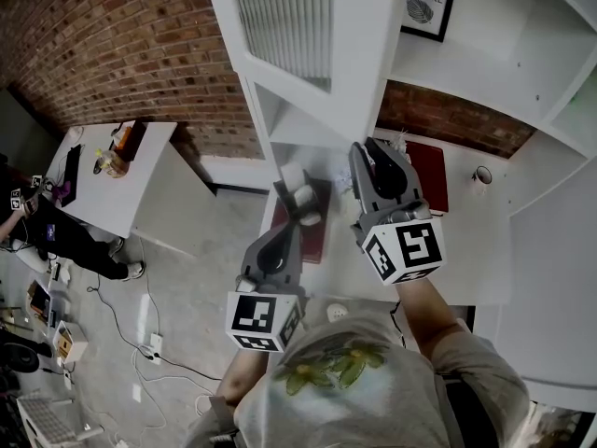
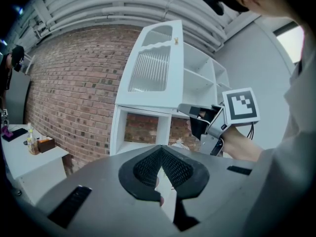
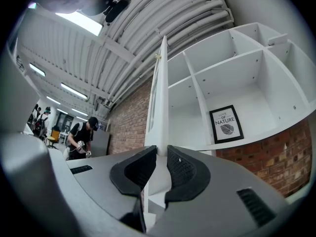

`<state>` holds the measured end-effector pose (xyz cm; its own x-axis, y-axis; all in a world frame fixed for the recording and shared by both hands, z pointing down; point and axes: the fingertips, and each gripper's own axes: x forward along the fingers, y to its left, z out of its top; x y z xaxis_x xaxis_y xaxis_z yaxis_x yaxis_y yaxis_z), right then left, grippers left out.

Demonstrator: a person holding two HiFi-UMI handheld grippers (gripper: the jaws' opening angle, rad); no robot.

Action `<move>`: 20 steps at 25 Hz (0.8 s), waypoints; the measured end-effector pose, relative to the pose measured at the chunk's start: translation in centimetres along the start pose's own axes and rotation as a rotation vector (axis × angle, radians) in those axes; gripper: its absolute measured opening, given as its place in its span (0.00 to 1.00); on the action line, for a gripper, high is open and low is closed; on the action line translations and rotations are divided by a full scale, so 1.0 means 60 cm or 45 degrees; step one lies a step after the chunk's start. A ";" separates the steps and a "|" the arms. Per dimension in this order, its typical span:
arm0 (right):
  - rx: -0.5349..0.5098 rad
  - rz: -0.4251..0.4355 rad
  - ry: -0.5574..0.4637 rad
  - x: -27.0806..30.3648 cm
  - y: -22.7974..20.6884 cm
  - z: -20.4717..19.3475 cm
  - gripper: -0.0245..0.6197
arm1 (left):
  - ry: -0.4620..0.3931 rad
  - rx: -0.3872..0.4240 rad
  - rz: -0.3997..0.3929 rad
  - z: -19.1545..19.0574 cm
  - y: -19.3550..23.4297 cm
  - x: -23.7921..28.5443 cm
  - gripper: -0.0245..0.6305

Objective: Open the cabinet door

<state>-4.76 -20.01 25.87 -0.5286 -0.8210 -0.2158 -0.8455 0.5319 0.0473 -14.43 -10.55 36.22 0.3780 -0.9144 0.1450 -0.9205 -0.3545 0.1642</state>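
The white cabinet door (image 1: 308, 26) with its ribbed glass panel stands swung out from the shelf unit. In the right gripper view the door (image 3: 159, 98) shows edge-on and runs down between the two pads. My right gripper (image 3: 159, 154) is shut on that edge. From the head view, the right gripper (image 1: 373, 152) reaches up under the door's lower corner. The left gripper view shows the door (image 2: 153, 68) from its front, with the right gripper (image 2: 197, 113) at its lower right. My left gripper (image 1: 298, 222) hangs lower and to the left, apart from the door. Its jaws (image 2: 161, 152) meet at the tips, holding nothing.
Open white shelves (image 3: 232, 68) hold a framed print (image 3: 226, 124). Below is a white counter (image 1: 466, 250) with a maroon mat (image 1: 429, 171) and a white cup (image 1: 300, 183). A brick wall (image 1: 121, 45), a white table (image 1: 140, 203) and cables on the floor (image 1: 140, 343) lie left. A person (image 3: 84, 137) stands far off.
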 end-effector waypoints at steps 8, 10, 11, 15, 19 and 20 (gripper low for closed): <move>-0.019 -0.013 -0.018 -0.012 0.030 0.004 0.15 | -0.012 -0.002 -0.012 0.002 0.020 -0.013 0.05; -0.023 -0.014 -0.019 -0.014 0.038 0.004 0.15 | 0.002 -0.006 -0.013 -0.003 0.026 -0.016 0.05; -0.024 -0.014 -0.019 -0.015 0.043 0.004 0.15 | 0.011 -0.009 -0.014 -0.006 0.029 -0.018 0.05; -0.031 -0.007 -0.012 -0.019 0.058 0.005 0.15 | 0.012 -0.018 -0.018 -0.007 0.036 -0.021 0.05; -0.021 -0.002 -0.010 -0.023 0.067 0.005 0.15 | 0.005 -0.021 -0.015 -0.008 0.043 -0.027 0.05; -0.021 -0.001 -0.010 -0.024 0.070 0.005 0.15 | 0.000 -0.020 -0.011 -0.007 0.046 -0.028 0.05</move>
<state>-7.51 -16.53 26.09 -0.5275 -0.8197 -0.2232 -0.8470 0.5279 0.0634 -17.54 -9.88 36.86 0.3858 -0.9114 0.1432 -0.9156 -0.3592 0.1805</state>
